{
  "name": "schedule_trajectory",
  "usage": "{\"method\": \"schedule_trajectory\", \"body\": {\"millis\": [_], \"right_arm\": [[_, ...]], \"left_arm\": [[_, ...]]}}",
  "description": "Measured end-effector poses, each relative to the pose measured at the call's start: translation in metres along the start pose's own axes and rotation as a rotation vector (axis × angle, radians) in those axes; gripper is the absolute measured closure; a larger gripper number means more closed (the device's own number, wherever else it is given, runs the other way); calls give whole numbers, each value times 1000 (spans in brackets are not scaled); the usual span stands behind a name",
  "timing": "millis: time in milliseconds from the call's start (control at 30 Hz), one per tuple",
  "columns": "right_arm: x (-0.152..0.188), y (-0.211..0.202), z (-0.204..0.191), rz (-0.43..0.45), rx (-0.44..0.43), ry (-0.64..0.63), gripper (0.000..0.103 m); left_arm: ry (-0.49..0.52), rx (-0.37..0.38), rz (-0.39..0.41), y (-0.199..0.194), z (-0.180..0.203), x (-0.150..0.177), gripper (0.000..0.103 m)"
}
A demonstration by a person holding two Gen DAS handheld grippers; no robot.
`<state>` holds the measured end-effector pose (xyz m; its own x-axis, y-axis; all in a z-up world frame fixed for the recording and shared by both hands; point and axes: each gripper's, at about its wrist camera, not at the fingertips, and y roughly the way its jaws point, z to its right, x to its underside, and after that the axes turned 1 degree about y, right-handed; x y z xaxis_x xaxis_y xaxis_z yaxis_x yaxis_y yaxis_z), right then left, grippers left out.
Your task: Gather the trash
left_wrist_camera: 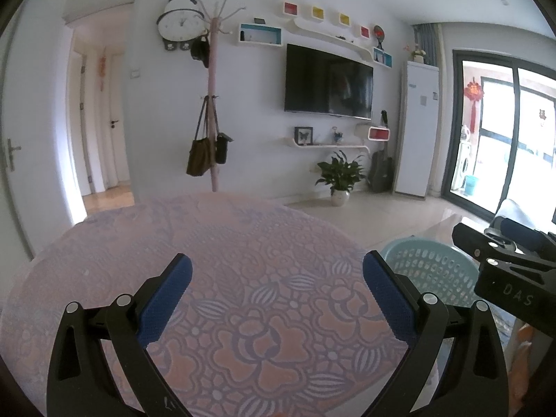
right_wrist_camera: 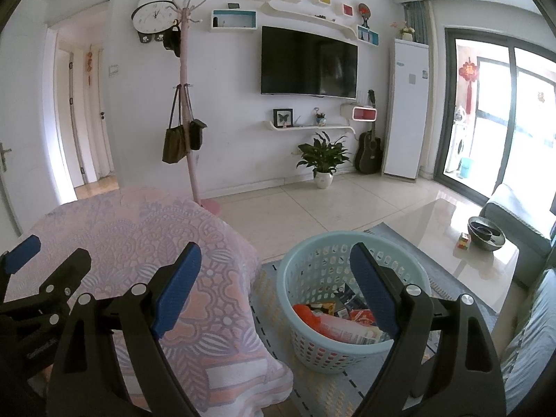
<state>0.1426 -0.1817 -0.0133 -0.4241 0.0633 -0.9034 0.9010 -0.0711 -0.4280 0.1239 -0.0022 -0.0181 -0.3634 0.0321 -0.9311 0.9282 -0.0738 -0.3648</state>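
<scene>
A light blue perforated basket [right_wrist_camera: 314, 279] stands on the floor rug to the right of a table under a pink and lilac lace cloth [right_wrist_camera: 139, 243]. Several wrappers and packets [right_wrist_camera: 333, 316] lie inside it. My right gripper [right_wrist_camera: 274, 271] is open and empty, above the gap between the table edge and the basket. My left gripper [left_wrist_camera: 278, 276] is open and empty above the cloth [left_wrist_camera: 226, 260]. The basket [left_wrist_camera: 431, 271] shows at the right in the left wrist view, partly behind the right gripper's body [left_wrist_camera: 514, 271]. The left gripper [right_wrist_camera: 21, 253] shows at the left edge of the right wrist view.
A glass coffee table [right_wrist_camera: 462, 243] with a dark bowl [right_wrist_camera: 484, 234] and a small cube [right_wrist_camera: 464, 241] stands right of the basket, with a sofa [right_wrist_camera: 535, 312] beside it. A coat stand [right_wrist_camera: 186, 111], potted plant [right_wrist_camera: 323, 161], guitar [right_wrist_camera: 368, 153] and wall television [right_wrist_camera: 309, 64] are at the far wall.
</scene>
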Motion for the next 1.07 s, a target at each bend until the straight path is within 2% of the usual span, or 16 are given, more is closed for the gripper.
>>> {"method": "schedule_trajectory", "body": {"millis": [200,333,600,1067], "right_arm": [[-9,-15,0,25,4,1,20],[-11,-27,-2,31,0,-5,20],[-14,-47,0,43,-2,6,20],[-12,-59,-7,22,-27,-7,20]], "left_arm": [[32,-25,-21,-17,8,-14,8],[43,-50,3,-39,10,-27,8],[9,-93,-15,-65,5,-35,8],[-77,-156,-73,-70,-21,-29,8]]}}
